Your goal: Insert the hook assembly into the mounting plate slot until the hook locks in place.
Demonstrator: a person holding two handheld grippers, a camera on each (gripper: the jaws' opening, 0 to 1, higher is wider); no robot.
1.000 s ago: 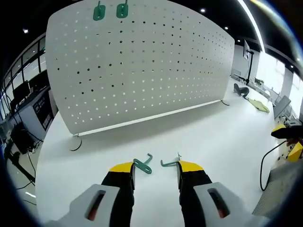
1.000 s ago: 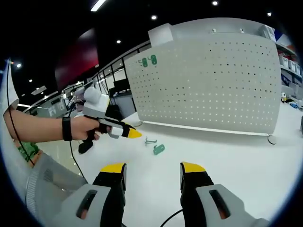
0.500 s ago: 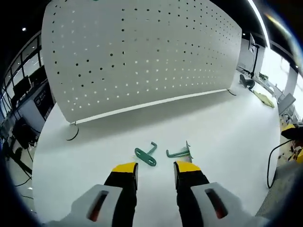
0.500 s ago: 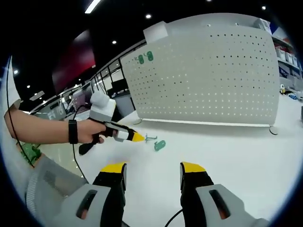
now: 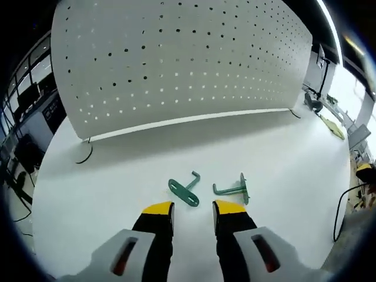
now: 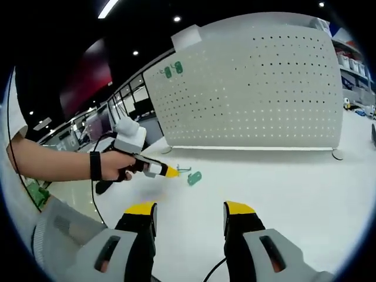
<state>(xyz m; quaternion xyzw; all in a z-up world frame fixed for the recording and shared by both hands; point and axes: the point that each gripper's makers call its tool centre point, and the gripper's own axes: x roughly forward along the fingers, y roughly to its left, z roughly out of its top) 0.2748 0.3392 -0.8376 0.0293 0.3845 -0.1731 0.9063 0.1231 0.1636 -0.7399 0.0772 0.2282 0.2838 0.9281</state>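
A large white pegboard (image 5: 176,59) stands upright on the white table (image 5: 106,200). Two green hooks lie on the table just ahead of my left gripper (image 5: 193,208): a flat-plated one (image 5: 184,191) on the left and a wire one (image 5: 232,188) on the right. The left jaws are open with nothing between them. In the right gripper view, a hand holds the left gripper (image 6: 170,172) low, with its yellow tip beside the loose hooks (image 6: 194,177). Two more green hooks (image 6: 173,70) hang at the top left of the pegboard (image 6: 264,94). My right gripper (image 6: 190,208) is open and empty, well short of the hooks.
A thin black cable (image 5: 84,157) lies by the pegboard's left foot. Another cable (image 5: 339,207) hangs at the table's right edge. The person's forearm with a dark wristband (image 6: 95,166) reaches in from the left. Desks and monitors stand behind the pegboard.
The left gripper has dropped lower over the table and its jaws have narrowed a little. The two loose hooks now lie just ahead of its tips. The right gripper has barely moved.
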